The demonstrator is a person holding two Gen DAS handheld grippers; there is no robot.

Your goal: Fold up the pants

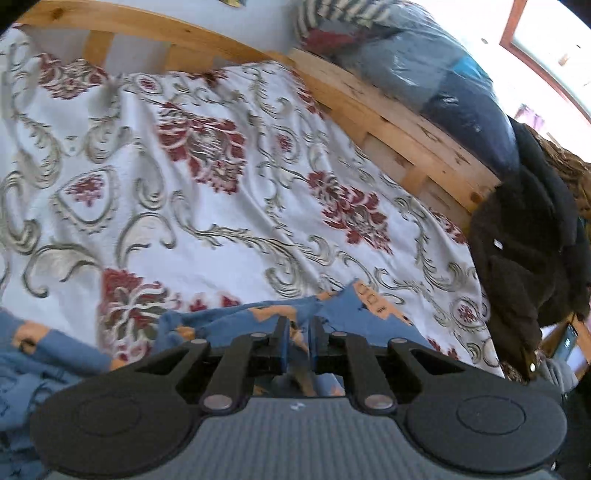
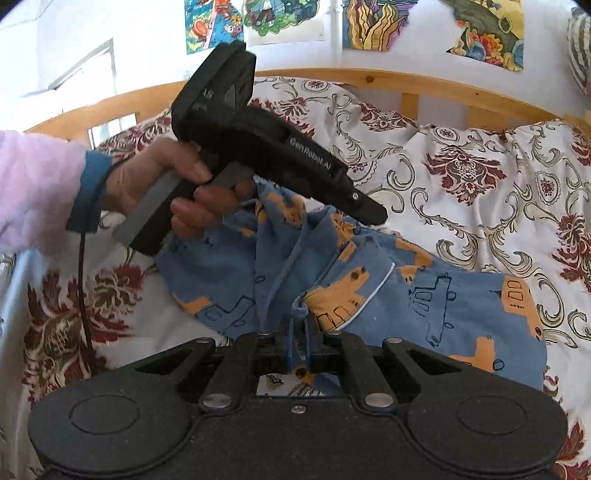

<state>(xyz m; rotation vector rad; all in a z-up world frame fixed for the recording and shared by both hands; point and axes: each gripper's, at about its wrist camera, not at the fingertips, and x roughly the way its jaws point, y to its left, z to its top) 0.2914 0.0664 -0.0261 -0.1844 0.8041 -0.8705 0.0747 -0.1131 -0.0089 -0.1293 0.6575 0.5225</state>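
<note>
While both tools point down toward the bed (image 2: 480, 177), each is clenched on blue pants (image 2: 424, 295) fabric. Right tool (image 2: 300, 325) grips a bunched edge; the garment spreads just ahead of it. Left tool (image 1: 298, 328) pinches cloth too, held by a hand (image 2: 177, 184) wrapped around its grip, pink sleeve (image 2: 33, 192) behind.

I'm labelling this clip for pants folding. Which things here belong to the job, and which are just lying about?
Belong: blue pants; left gripper and right gripper, both shut on the pants; bedspread beneath.

Lying about: black jacket; plastic-wrapped bundle; wall drawings.
</note>
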